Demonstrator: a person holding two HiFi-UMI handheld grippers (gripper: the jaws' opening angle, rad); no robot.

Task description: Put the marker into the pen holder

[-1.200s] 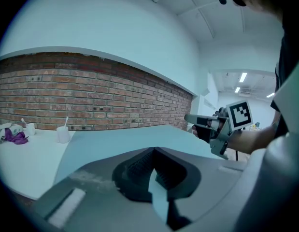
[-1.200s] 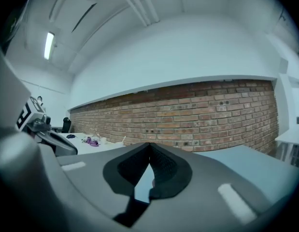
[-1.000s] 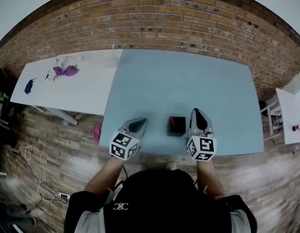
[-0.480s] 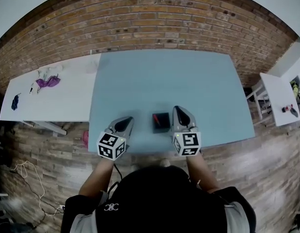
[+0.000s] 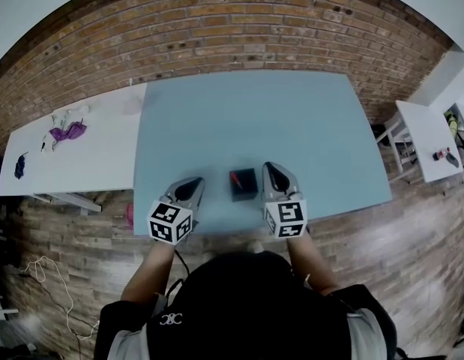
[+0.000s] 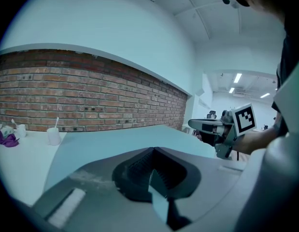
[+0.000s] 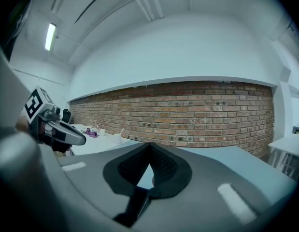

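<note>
Head cam swung; L gripper (image 6: 153, 151) & R gripper (image 7: 150, 146) jaws together, empty, flanking pen holder (image 5: 243, 184).

A black top (image 5: 344, 313) with pale grey sleeve panels and a small white logo (image 5: 170, 319) is being worn at lower centre. The grey tapered left gripper (image 5: 193, 186) and right gripper (image 5: 272, 172) are each being backed by a white cube (image 5: 170, 222) bearing black square markers.

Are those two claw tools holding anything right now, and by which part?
Nothing is held. The left gripper and the right gripper both have their jaws closed together, empty. A red marker stands in the black pen holder between them.
</note>
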